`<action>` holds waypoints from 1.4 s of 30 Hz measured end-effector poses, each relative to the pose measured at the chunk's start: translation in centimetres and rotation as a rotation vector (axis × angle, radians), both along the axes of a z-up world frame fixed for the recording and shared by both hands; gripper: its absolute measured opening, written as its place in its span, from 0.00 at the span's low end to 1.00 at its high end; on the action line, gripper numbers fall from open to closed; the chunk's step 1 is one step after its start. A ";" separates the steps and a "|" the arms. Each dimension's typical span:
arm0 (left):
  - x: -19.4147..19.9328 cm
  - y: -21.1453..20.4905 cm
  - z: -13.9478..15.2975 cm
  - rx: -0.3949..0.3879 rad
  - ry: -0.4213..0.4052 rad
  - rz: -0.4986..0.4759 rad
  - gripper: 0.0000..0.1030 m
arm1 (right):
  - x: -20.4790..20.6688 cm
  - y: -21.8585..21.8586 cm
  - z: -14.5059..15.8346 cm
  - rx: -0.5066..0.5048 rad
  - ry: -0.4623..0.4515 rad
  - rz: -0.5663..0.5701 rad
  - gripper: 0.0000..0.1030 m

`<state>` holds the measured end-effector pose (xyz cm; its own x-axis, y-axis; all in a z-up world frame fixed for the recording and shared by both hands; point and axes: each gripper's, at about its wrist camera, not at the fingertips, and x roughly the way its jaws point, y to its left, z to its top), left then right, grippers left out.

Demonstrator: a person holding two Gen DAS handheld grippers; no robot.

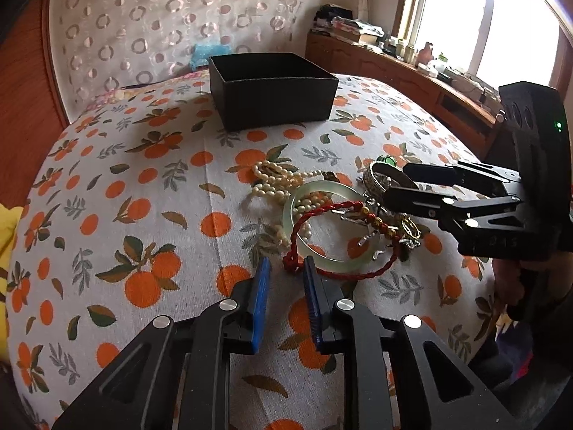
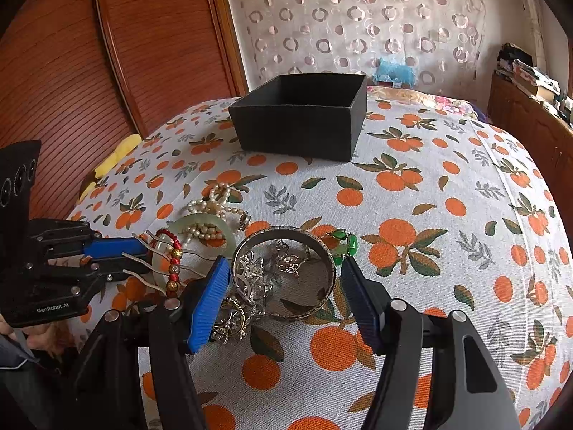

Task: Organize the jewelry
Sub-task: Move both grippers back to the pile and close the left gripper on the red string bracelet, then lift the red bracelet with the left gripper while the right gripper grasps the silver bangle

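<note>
A pile of jewelry lies on the orange-print cloth: a pale jade bangle, a red braided cord bracelet, a pearl necklace, a wide silver bangle, silver pieces and a green-stone ring. An open black box stands beyond the pile. My left gripper is open, its tips at the red cord's knot. My right gripper is open, its fingers either side of the silver bangle.
The cloth covers a rounded table. A wooden wardrobe stands at the left, a patterned curtain behind. A wooden sideboard with clutter runs under the window. A yellow item lies at the table's left edge.
</note>
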<state>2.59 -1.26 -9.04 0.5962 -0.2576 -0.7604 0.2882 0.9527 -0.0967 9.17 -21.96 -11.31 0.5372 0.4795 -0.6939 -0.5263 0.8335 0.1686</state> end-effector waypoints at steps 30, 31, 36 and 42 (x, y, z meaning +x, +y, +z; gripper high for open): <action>-0.4 -0.3 6.2 -0.042 -0.197 -0.011 0.01 | 0.2 0.4 -0.4 -0.007 0.017 0.013 0.61; -0.5 -0.4 6.7 -0.047 -0.211 -0.015 0.01 | 0.1 0.4 -0.4 -0.010 0.014 0.010 0.61; -0.5 -0.6 8.4 -0.050 -0.256 -0.026 0.01 | -0.1 0.4 -0.1 -0.028 -0.012 -0.004 0.60; -0.4 -0.6 9.9 -0.044 -0.300 -0.028 0.01 | -0.3 0.8 0.3 -0.059 -0.040 0.002 0.60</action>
